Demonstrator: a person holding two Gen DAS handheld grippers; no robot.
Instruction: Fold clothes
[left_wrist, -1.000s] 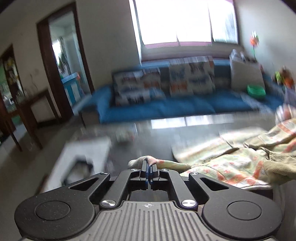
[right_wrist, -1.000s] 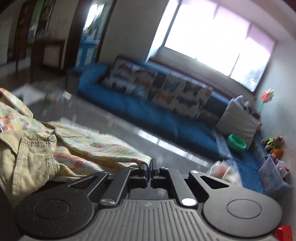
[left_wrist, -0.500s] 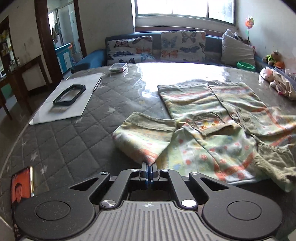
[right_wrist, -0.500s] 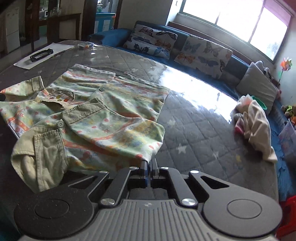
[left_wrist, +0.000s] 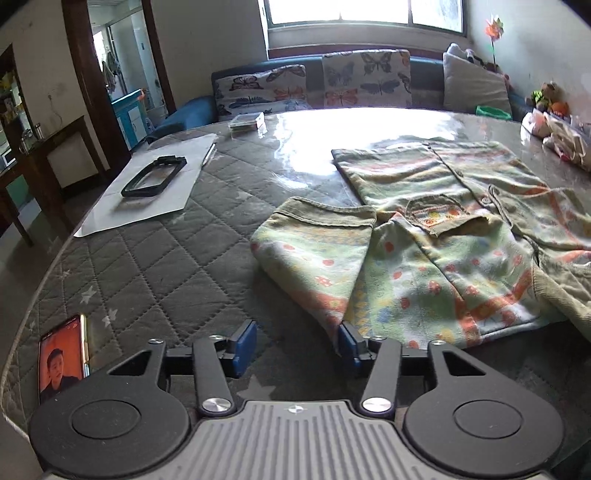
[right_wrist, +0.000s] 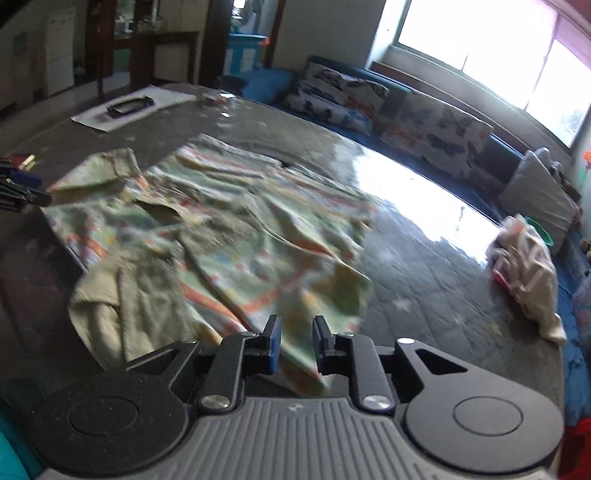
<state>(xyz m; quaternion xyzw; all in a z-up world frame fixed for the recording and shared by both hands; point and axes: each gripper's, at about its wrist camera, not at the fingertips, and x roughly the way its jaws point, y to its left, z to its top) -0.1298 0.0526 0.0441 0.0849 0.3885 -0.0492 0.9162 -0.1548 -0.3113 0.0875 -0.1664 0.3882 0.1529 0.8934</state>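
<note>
Shirt (left_wrist: 436, 236), patterned in green, orange and red with olive corduroy trim, lies spread on the quilted grey table (left_wrist: 155, 266), front up, chest pocket showing. One short sleeve (left_wrist: 317, 251) is turned in toward the body, its cuff pointing away from the left wrist camera.

Left claw (left_wrist: 297, 349): jaws opening, wide apart, low at the near hem. Sleeve corner lies just against the inner side of the right-hand blue pad; the gap between the pads shows only table. Nothing gripped.

Right claw (right_wrist: 295, 345): jaws opening, a narrow gap so far. Hem corner of the shirt (right_wrist: 229, 236) runs down between the blue pads; pads do not press on it. This view is motion-blurred, so cloth detail is soft.

Other items on the table: white sheet (left_wrist: 147, 192) with a black frame (left_wrist: 153, 181) on it at far left, phone (left_wrist: 62, 356) with lit screen at the near left edge, crumpled pale garment (right_wrist: 524, 269) at the far right edge. Sofa (left_wrist: 332, 85) with butterfly cushions stands behind the table.
</note>
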